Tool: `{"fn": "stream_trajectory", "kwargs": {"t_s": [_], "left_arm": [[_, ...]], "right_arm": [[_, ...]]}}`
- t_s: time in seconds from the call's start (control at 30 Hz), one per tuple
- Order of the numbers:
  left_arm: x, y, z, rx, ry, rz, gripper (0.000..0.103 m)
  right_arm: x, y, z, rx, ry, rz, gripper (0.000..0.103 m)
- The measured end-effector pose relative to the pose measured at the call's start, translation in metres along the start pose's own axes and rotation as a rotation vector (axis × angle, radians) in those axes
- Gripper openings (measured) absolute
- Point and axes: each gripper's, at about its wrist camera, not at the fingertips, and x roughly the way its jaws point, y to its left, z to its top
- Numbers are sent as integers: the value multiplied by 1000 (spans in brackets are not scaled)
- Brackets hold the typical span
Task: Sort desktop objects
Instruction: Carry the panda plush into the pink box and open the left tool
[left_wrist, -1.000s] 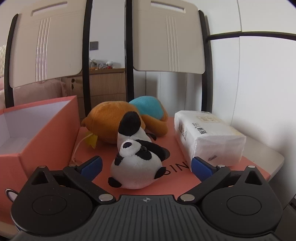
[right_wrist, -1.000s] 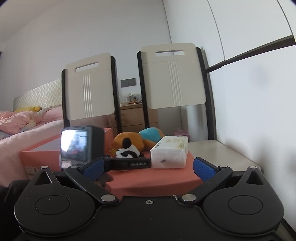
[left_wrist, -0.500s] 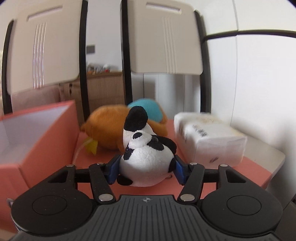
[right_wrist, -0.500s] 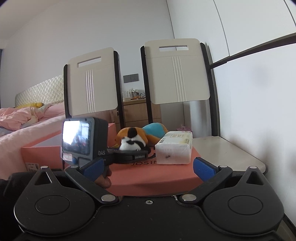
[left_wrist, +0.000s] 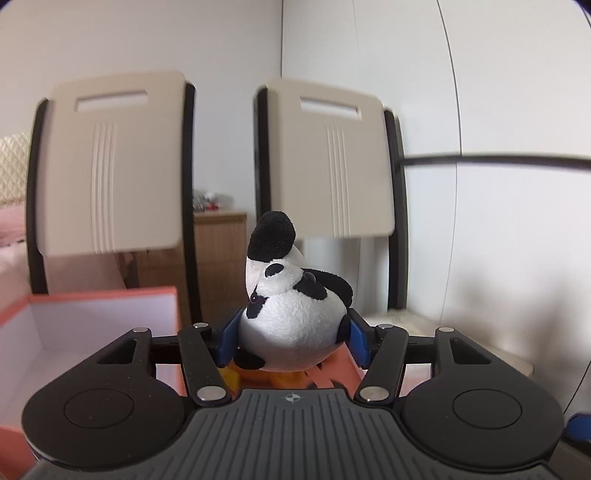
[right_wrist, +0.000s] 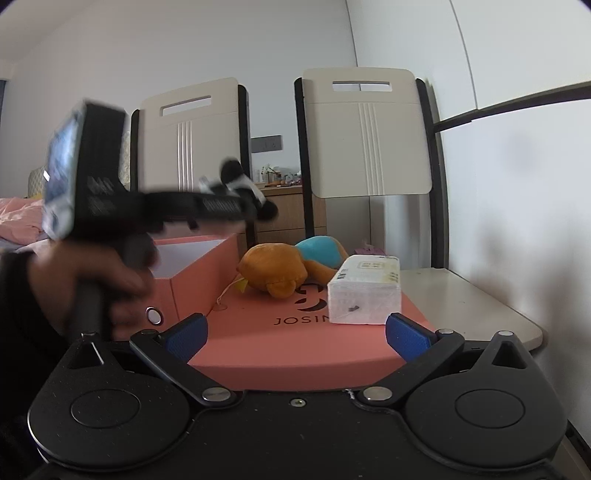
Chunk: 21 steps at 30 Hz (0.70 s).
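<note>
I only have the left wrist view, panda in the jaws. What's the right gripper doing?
Observer: The right gripper is open and holds nothing.
Operator: What's left to sort?
Observer: An orange plush and a tissue pack lie on the pink lid.
Operator: Is the panda clear of the box?
Observer: Seen from the right wrist, the panda hangs above the box rim, though blurred.

Since a second ago the left gripper (left_wrist: 291, 338) has gone from spread wide around the panda plush (left_wrist: 291, 325) to clamped on its sides and has lifted it off the pink lid (right_wrist: 314, 332), toward ten o'clock in the right wrist view.
</note>
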Motion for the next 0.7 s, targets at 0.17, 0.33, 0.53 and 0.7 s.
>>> {"fn": "stream_trajectory", "kwargs": {"t_s": [0.17, 0.33, 0.53, 0.7], "left_arm": [[-16, 29, 19, -16, -53, 54, 62], [-20, 60, 19, -12, -35, 113, 62], [-10, 92, 4, -16, 26, 180, 62], [-1, 109, -10, -32, 75, 214, 62]], "right_arm": [[9, 15, 3, 0, 0, 19, 102], [23, 35, 7, -29, 23, 40, 102], [30, 56, 6, -40, 36, 95, 102], [30, 64, 4, -40, 42, 121, 102]]}}
